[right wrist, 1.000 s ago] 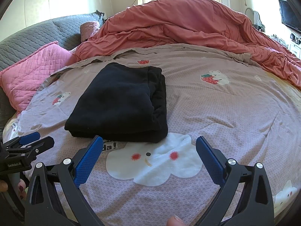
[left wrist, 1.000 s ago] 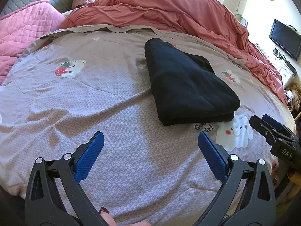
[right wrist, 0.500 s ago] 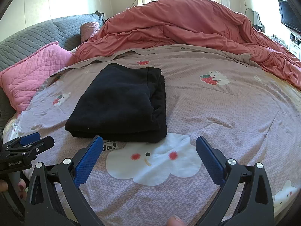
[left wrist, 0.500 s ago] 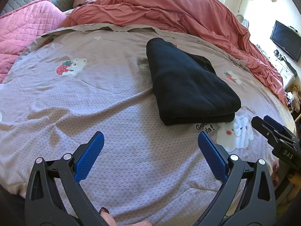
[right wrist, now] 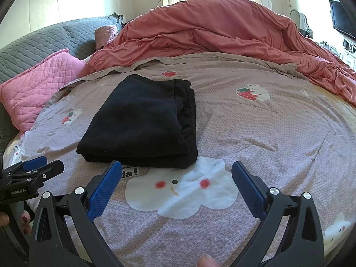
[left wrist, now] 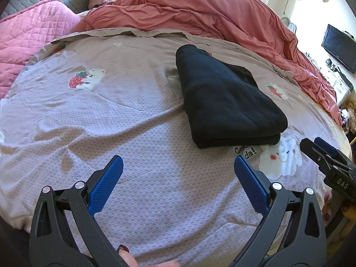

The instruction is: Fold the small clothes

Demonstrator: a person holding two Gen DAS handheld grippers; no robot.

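Observation:
A black garment (left wrist: 224, 102) lies folded into a thick rectangle on the mauve bedspread (left wrist: 124, 115); it also shows in the right wrist view (right wrist: 142, 122). My left gripper (left wrist: 178, 162) is open and empty, hovering over the bedspread to the near left of the garment. My right gripper (right wrist: 176, 166) is open and empty, just short of the garment's near edge, above a white cloud print (right wrist: 184, 191). Each gripper shows at the edge of the other's view: the right one (left wrist: 327, 162), the left one (right wrist: 33, 171).
A rumpled salmon duvet (right wrist: 222, 33) is heaped along the far side of the bed. A pink quilted pillow (right wrist: 37, 84) and grey headboard (right wrist: 44, 40) lie at the left. A TV (left wrist: 339, 46) hangs on the right wall.
Both grippers stay open and nearly still; the left view has drifted slightly, so the garment sits a touch lower. The garment has not moved.

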